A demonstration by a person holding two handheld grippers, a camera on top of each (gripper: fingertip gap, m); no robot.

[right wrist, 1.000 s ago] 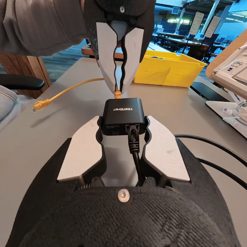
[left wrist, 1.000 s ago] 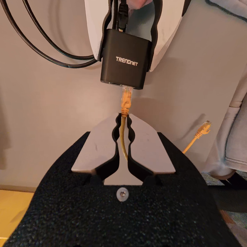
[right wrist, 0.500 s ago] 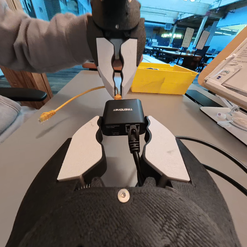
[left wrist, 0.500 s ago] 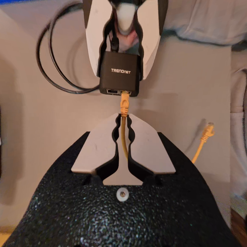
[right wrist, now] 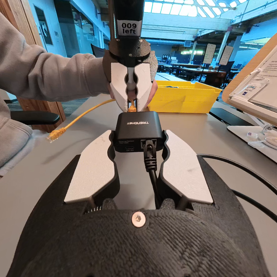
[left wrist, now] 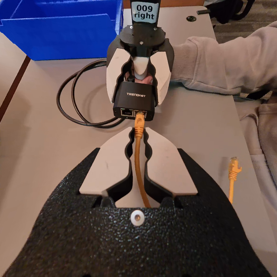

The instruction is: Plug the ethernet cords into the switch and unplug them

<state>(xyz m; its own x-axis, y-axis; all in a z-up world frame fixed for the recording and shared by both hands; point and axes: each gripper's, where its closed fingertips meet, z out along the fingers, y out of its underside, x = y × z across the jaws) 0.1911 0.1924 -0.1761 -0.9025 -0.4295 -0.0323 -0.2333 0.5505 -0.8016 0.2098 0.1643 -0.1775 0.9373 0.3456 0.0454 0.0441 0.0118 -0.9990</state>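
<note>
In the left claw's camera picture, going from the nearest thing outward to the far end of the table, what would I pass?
Left claw → orange plug → black switch → right claw → blue bin.

In the right wrist view the switch (right wrist: 138, 130) hides where the orange plug (right wrist: 132, 108) enters it. The black cord (right wrist: 247, 187) runs off the right edge. In the left wrist view the blue bin (left wrist: 60, 30) is cut by the top edge, and the loose orange cord (left wrist: 232, 184) disappears behind the gripper's body at lower right.
</note>
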